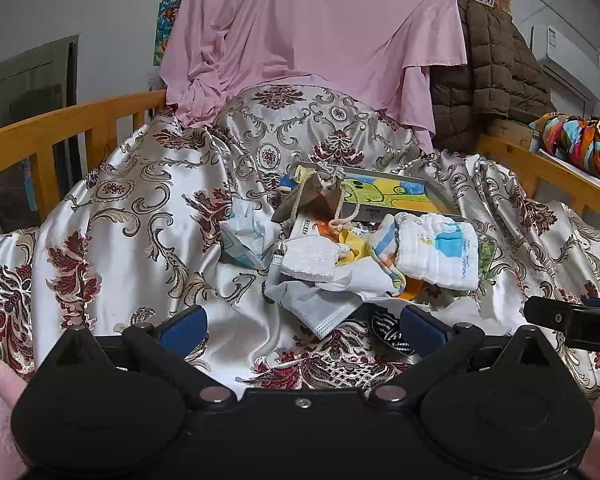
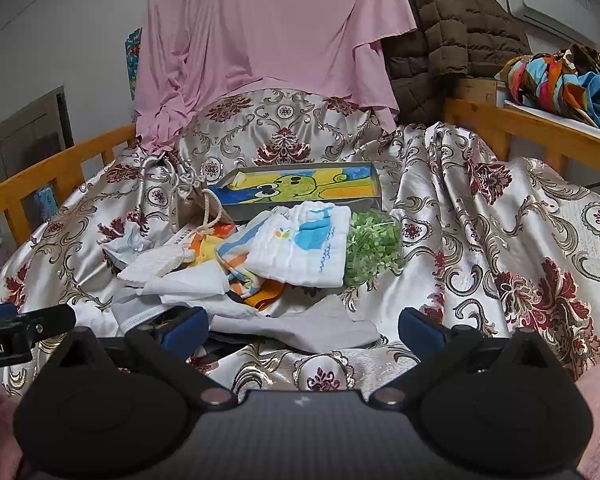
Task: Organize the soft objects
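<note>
Both the left hand-held gripper (image 1: 304,330) and right hand-held gripper (image 2: 303,330) hover with fingers apart, empty; the pile of soft cloths (image 1: 436,254) lies on the brocade bedspread (image 1: 132,216) at twelve o'clock, touching the frog-picture box (image 2: 300,190) behind

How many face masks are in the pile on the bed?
2 that I can see. One grey face mask lies at the pile's near edge, in front of the left gripper. One crumpled face mask sits at the pile's left side. More may hide under the cloths.

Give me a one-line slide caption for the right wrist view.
Open right gripper faces a pile of cloths on a floral bedspread.
</note>
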Available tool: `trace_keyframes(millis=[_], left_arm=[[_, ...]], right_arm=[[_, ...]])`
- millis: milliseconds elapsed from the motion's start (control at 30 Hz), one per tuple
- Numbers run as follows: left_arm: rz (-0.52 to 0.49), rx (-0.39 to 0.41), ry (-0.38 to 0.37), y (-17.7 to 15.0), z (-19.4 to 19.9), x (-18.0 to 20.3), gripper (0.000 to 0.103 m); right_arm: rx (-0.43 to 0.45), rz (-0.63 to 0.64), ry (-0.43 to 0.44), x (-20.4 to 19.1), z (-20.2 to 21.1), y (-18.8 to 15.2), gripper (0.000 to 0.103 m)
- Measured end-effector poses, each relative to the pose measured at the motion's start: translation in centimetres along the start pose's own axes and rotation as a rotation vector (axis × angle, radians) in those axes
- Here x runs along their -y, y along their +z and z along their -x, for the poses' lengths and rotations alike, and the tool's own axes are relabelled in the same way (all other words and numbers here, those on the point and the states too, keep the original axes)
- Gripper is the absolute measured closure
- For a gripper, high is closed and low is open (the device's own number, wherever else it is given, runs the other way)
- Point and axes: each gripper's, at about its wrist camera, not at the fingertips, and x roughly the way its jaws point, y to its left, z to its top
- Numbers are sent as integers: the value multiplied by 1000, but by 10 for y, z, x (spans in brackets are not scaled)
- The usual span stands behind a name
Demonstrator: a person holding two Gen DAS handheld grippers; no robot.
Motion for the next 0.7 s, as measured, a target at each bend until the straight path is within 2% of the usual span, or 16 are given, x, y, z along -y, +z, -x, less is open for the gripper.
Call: trace_keyframes(millis=[700], left_arm=[[-1, -1, -1, 0, 1, 0, 1]], right_arm=[[1, 0, 0, 0, 0, 0, 0]])
